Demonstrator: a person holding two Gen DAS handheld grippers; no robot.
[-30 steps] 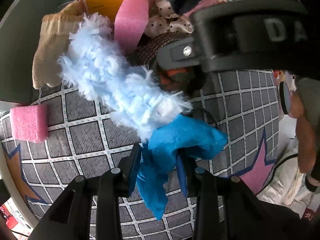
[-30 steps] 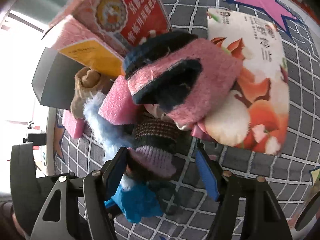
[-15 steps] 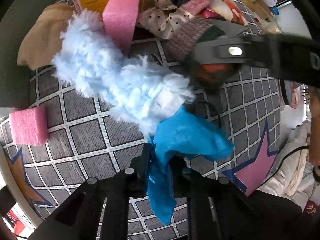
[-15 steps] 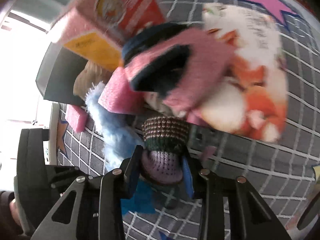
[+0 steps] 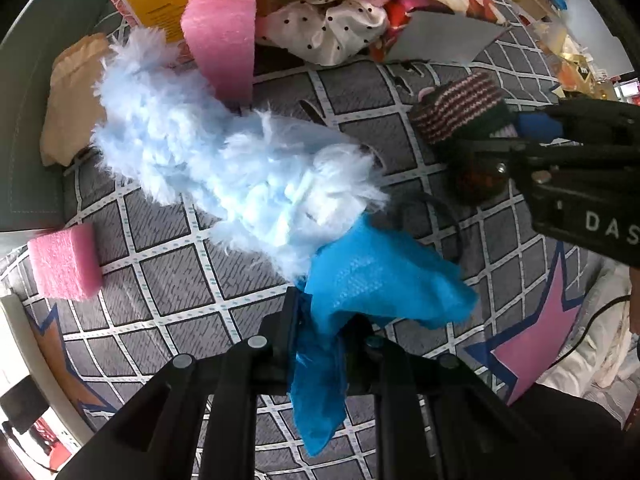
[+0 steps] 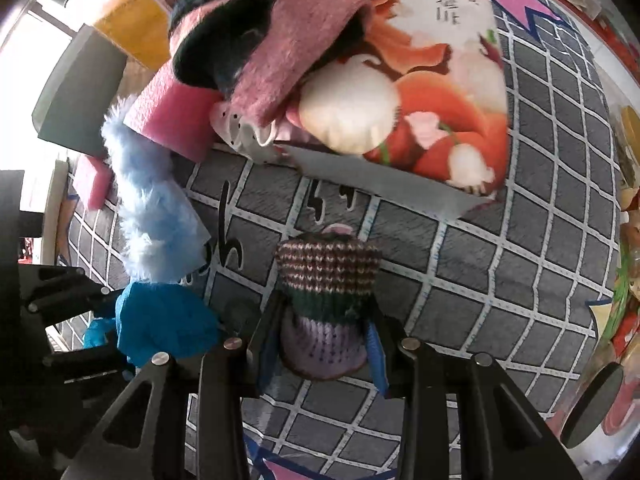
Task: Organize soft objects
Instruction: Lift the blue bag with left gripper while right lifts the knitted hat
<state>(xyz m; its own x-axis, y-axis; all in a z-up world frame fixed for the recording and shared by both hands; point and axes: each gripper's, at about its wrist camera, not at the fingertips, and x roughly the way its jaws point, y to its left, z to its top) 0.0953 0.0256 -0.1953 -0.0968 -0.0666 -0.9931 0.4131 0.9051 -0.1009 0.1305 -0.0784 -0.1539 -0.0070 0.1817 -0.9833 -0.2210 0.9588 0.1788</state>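
Note:
My left gripper (image 5: 322, 332) is shut on a bright blue cloth (image 5: 376, 284), which also shows in the right wrist view (image 6: 164, 324). The cloth lies against a fluffy light-blue item (image 5: 224, 160) on the grey checked mat. My right gripper (image 6: 320, 332) is shut on a striped knitted item (image 6: 326, 280), brown-pink at the tip, green and lilac lower down; it also shows in the left wrist view (image 5: 460, 108), held off the mat. A pink and dark fuzzy sock (image 6: 264, 48) lies on the pile at the back.
Pink foam blocks (image 5: 224, 32) (image 5: 64, 264), a beige sock (image 5: 72, 100), a polka-dot scrunchie (image 5: 332, 28), a printed food bag (image 6: 432, 92) and a red and yellow box (image 5: 156, 0) crowd the far side. A grey bin wall (image 6: 76, 96) stands at the left.
Both grippers have closed: the left on the blue cloth, the right on the knitted item. The right gripper has pulled the knitted item away from the pile, toward the right.

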